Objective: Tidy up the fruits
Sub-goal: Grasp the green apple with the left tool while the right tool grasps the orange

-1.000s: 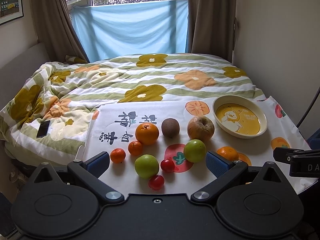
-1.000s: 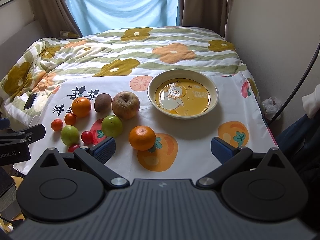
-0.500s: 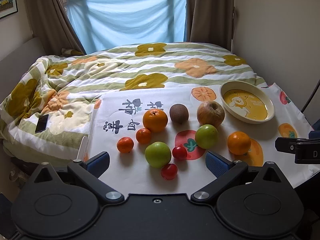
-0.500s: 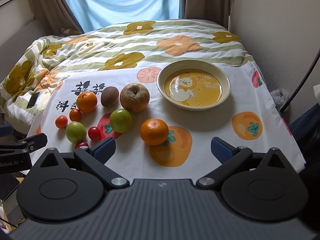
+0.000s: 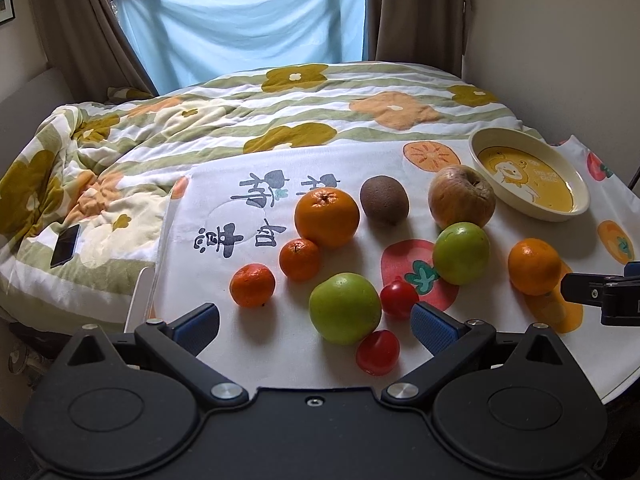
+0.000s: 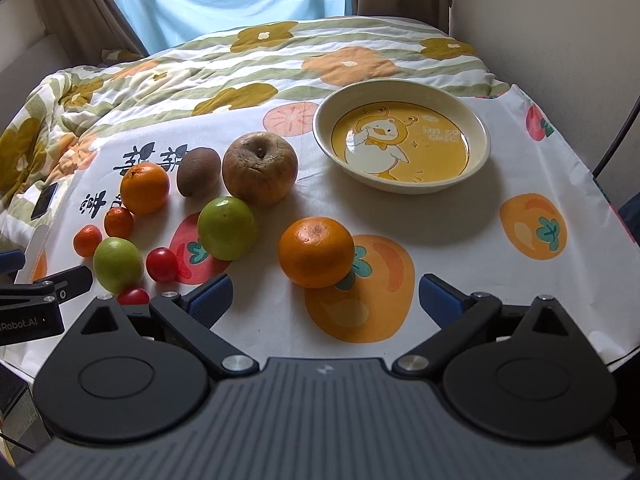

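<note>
Several fruits lie on a printed cloth point(image 5: 280, 344): a big orange point(image 5: 327, 217), two small mandarins point(image 5: 252, 285), a kiwi point(image 5: 384, 205), a brown apple point(image 5: 462, 202), two green apples point(image 5: 345, 308), two cherry tomatoes point(image 5: 377, 352). A second orange point(image 6: 316, 252) sits apart, just ahead of my right gripper point(image 6: 325, 295), which is open and empty. My left gripper point(image 5: 315, 323) is open too, with the near green apple and a tomato between its fingers' line. A cream plate point(image 6: 478, 136) with a yellow duck picture stands empty at the far right.
The cloth lies on a bed with a flowered quilt point(image 5: 280, 92). A dark phone point(image 5: 65, 245) rests on the quilt at the left. A wall point(image 6: 560, 20) runs close along the right. Curtains and a blue sheet point(image 5: 248, 20) hang behind the bed.
Both grippers have moved forward and lower toward the fruit. The fruit and the plate have not moved; both grippers stayed open.
</note>
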